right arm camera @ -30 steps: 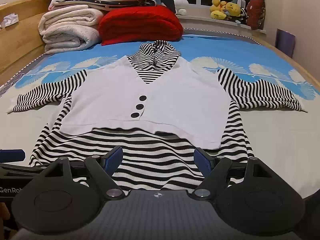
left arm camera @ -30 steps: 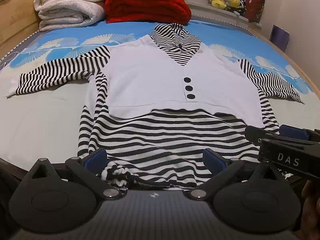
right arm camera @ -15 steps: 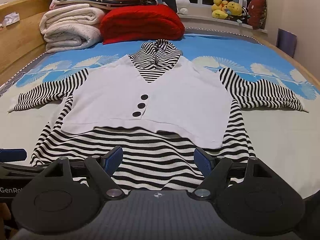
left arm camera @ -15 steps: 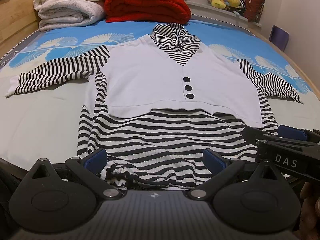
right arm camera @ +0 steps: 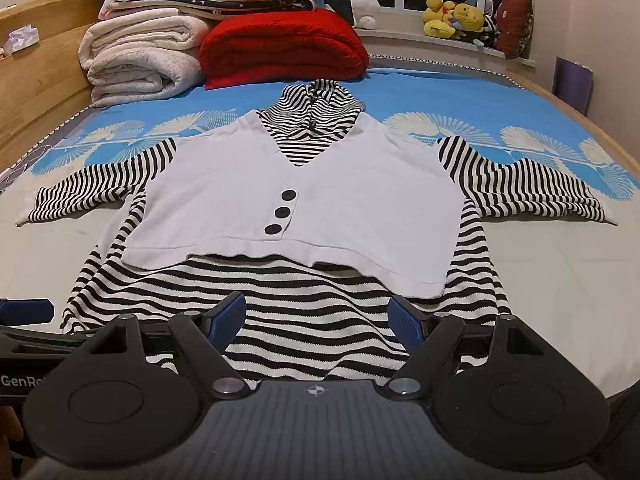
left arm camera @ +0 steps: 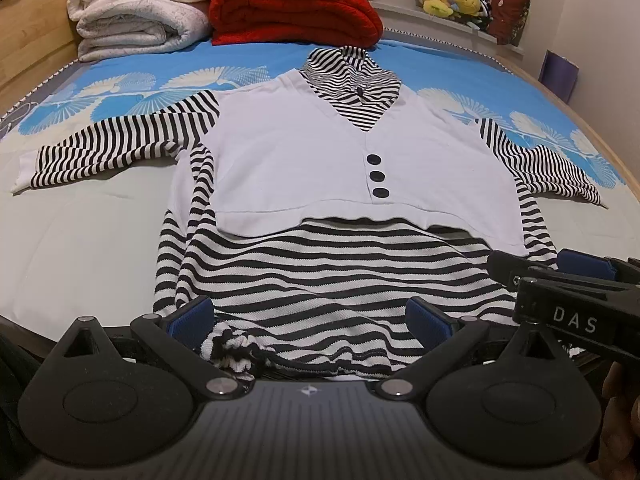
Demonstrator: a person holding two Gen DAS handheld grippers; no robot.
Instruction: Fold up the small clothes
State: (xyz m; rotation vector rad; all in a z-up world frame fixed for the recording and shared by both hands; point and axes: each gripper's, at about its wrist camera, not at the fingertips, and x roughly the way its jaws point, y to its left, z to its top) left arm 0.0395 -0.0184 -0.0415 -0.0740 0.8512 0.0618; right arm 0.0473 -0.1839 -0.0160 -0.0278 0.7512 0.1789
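Left wrist: striped top point(left arm camera: 320, 280) flat on bed point(left arm camera: 80, 240).

Red blanket point(right arm camera: 282, 46) beside white blankets point(right arm camera: 140, 60); plush toys point(right arm camera: 454, 16) behind.

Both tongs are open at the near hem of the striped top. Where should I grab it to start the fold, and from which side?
Grip the bottom hem of the striped top at its two near corners, coming in low from the near edge of the bed. The hem lies flat toward you; its left corner is bunched, an easy pinch for the left tongs. The right tongs take the right corner.
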